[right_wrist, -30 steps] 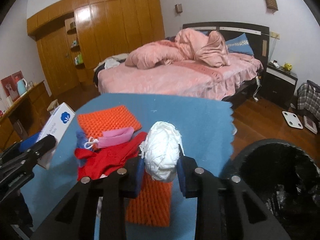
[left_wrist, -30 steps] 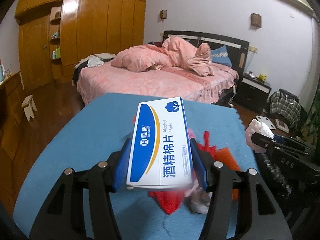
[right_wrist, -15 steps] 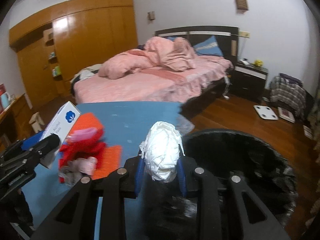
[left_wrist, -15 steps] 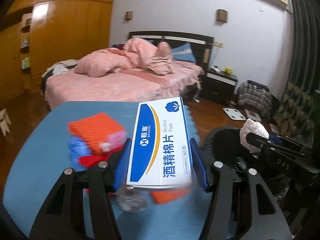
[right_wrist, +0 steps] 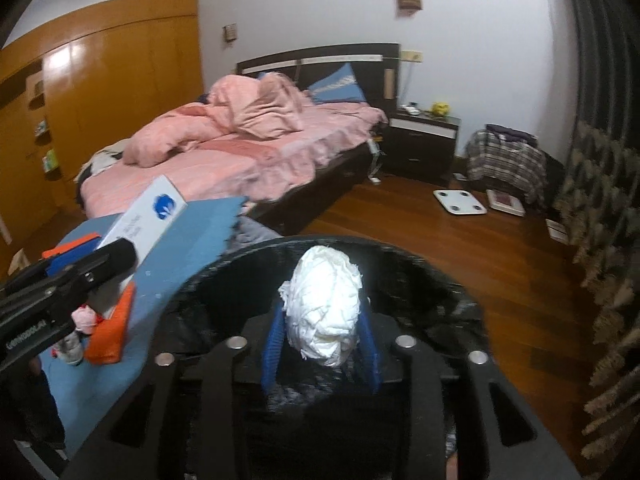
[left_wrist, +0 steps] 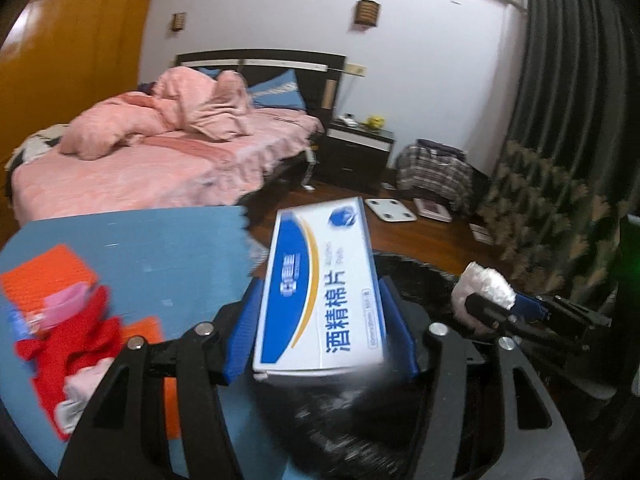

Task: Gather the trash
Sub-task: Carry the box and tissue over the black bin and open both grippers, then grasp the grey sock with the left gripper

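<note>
Left tongs grip a white-and-blue box of alcohol pads between their blue pads, the box lying flat and pointing forward, its far end over the near rim of the black bin while its back end looks to hang just past the edge of the blue surface. On that surface, left of the box, lie red, pink and orange cloths, blurred and best left alone. Right tongs clamp a white wad of crumpled paper squarely above the bin's dark mouth. Judging from this, the step in hand is the drop. The wad seems ready: opening the right tongs where they hang should let it fall inside. The box needs more care, I think; carry it further over the opening before letting go, keep it level or tip its nose down, and open the pads fully so it slips free and does not catch the rim or tumble to the floor.
</note>
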Demonstrator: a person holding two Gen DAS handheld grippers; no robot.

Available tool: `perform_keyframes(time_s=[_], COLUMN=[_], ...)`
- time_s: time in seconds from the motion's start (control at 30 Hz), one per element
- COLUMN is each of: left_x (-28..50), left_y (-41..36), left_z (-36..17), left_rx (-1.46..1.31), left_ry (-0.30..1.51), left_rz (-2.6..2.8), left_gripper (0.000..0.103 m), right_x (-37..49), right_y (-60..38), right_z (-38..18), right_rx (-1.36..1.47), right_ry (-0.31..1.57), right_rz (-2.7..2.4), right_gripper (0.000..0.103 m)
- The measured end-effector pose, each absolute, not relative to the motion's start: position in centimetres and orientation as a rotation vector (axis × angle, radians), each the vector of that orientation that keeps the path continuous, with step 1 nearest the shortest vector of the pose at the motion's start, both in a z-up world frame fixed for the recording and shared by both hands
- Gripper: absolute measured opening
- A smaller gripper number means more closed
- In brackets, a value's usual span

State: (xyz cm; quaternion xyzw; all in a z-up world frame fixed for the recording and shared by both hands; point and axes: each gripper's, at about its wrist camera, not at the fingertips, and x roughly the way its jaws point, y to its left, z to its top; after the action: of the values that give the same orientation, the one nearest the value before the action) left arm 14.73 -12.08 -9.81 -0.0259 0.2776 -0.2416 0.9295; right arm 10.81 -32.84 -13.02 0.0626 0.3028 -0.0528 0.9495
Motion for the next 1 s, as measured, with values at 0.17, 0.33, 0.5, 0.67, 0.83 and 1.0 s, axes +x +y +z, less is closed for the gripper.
perform_keyframes(time_s=[0.17, 0.33, 0.5, 0.67, 0.83, 1.0], left_x=[14.8, 14.1, 12.7, 11.5, 11.3, 10.9], left_y=[-13.1, -9.6, -3.8, 2.0, 5.8, 6.1], left_z=[-10.7, -11.4, -11.6, -11.8, -12.8, -14.4], left_rx=[-0.019, -0.007, -0.010, -0.023, -0.033, -0.021], left_ry=[0.572, 0.580, 0.578, 0.582, 0.620, 0.660], left_rz=[-0.524, -0.436, -0.292, -0.140, -0.052, -0.044], left_gripper=[0.082, 0.088, 0.090, 0.090, 0.083, 0.072], right_x=[10.1, 9.8, 10.6, 11.2, 11.7, 12.0], right_y=[-34.4, -33.3, -30.0, -24.7, -20.5, -17.9], right_z=[-12.8, -12.7, -13.0, -13.3, -13.6, -14.0], right_rx=[0.131, 0.136, 0.150, 0.128, 0.104, 0.077], right_ry=[0.597, 0.578, 0.591, 0.589, 0.587, 0.582], right_rz=[-0.170, -0.154, -0.068, 0.058, 0.137, 0.183], right_gripper=[0.088, 0.097, 0.097, 0.097, 0.097, 0.097])
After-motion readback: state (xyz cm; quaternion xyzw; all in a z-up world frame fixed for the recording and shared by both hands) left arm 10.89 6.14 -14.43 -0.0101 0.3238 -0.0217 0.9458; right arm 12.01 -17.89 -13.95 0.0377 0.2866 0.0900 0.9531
